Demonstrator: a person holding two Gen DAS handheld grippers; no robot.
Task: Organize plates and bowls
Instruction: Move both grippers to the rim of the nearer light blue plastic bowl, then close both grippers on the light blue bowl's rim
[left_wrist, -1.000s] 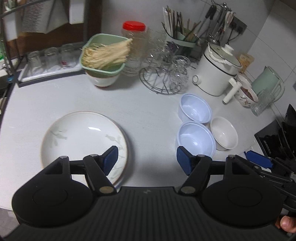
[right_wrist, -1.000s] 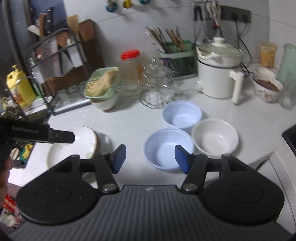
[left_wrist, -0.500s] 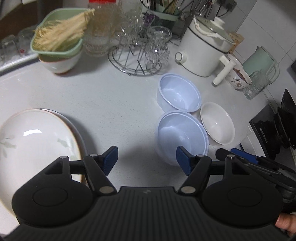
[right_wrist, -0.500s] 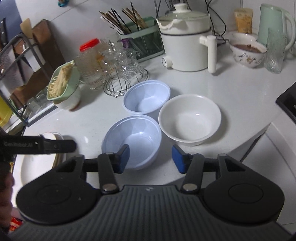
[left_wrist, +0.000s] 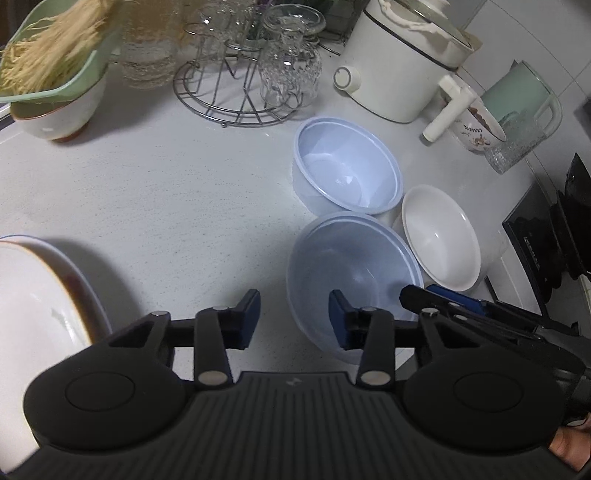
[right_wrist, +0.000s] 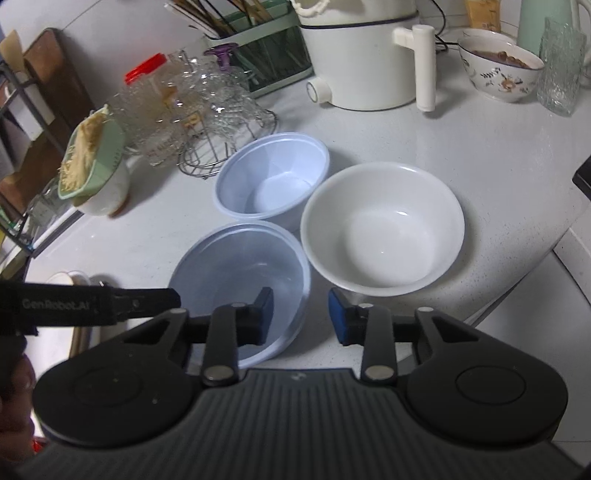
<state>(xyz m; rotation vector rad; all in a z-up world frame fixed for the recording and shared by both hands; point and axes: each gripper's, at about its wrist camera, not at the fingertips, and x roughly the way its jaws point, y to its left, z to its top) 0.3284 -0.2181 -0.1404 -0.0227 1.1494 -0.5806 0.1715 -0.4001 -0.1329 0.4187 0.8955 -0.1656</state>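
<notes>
Three empty bowls sit together on the white counter. The near pale blue bowl (left_wrist: 354, 273) (right_wrist: 236, 280) is closest to both grippers. A second blue bowl (left_wrist: 347, 173) (right_wrist: 273, 177) stands behind it, and a white bowl (left_wrist: 441, 236) (right_wrist: 382, 229) is to the right. Stacked white plates (left_wrist: 40, 295) lie at the far left. My left gripper (left_wrist: 294, 319) is open, straddling the near blue bowl's left rim. My right gripper (right_wrist: 301, 315) is open, straddling that bowl's right rim. Neither holds anything.
Behind the bowls stand a wire rack with glasses (left_wrist: 255, 74), a green strainer of noodles on a bowl (left_wrist: 55, 85), a white cooker (left_wrist: 402, 62), a patterned bowl (right_wrist: 502, 70) and a glass (right_wrist: 561, 66). The counter edge and a black stove (left_wrist: 546, 243) lie to the right.
Both grippers have moved forward and down to the near blue bowl. The left gripper swung right, away from the plates. Both stayed open.
</notes>
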